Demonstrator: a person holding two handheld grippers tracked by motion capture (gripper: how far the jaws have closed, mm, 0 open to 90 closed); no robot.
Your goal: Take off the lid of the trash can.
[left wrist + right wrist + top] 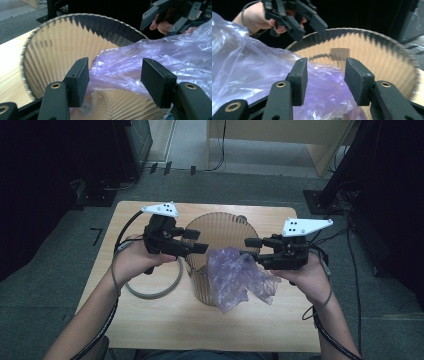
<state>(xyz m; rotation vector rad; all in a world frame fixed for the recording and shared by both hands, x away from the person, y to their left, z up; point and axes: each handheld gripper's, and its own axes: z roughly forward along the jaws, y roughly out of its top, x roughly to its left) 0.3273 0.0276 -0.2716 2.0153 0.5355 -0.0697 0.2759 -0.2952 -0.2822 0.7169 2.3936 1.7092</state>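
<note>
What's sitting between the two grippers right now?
In the high view, the ribbed translucent bin stands between the left gripper and right gripper, with the purple plastic bag draped over its near rim.

The purple plastic bag (239, 277) covered the front right part of the ribbed bin's (220, 227) rim, and whether either gripper's pads pinched the film could not be told. In the left gripper view the bag ran off the right edge, and in the right gripper view off the left edge. The desk's (150, 320) near edge was partly hidden behind the person's 2 forearms.
</note>
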